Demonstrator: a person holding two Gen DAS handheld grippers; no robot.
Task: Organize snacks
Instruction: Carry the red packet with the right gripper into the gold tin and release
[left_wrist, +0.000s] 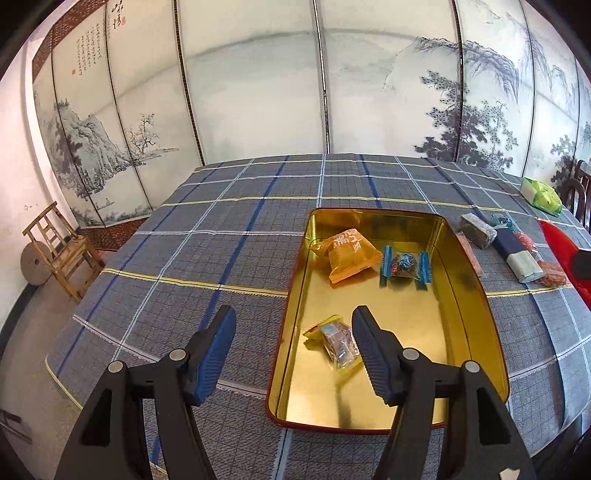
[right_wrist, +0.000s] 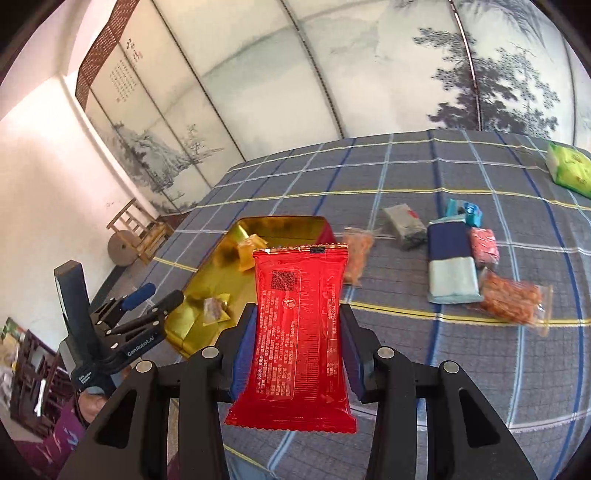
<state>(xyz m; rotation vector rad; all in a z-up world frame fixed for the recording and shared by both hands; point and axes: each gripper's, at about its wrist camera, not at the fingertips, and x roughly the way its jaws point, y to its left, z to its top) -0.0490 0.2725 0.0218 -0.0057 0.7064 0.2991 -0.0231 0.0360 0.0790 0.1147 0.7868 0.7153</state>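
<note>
A gold tin tray (left_wrist: 476, 302) lies on the checked tablecloth and holds an orange packet (left_wrist: 347, 254), a blue-ended candy (left_wrist: 404, 266) and a small yellow packet (left_wrist: 336, 341). My left gripper (left_wrist: 293, 354) is open and empty, hovering over the tray's near left rim beside the yellow packet. My right gripper (right_wrist: 297, 336) is shut on a red snack packet (right_wrist: 295, 339) and holds it upright above the table, right of the tray (right_wrist: 207, 284). The left gripper (right_wrist: 144, 306) shows in the right wrist view.
Loose snacks lie right of the tray: a grey packet (right_wrist: 404, 221), a navy and pale blue pack (right_wrist: 450, 258), a pink packet (right_wrist: 484, 245), orange bags (right_wrist: 511, 299) (right_wrist: 356, 254), and a green pack (right_wrist: 569, 170). A wooden chair (left_wrist: 61, 247) stands beside the table.
</note>
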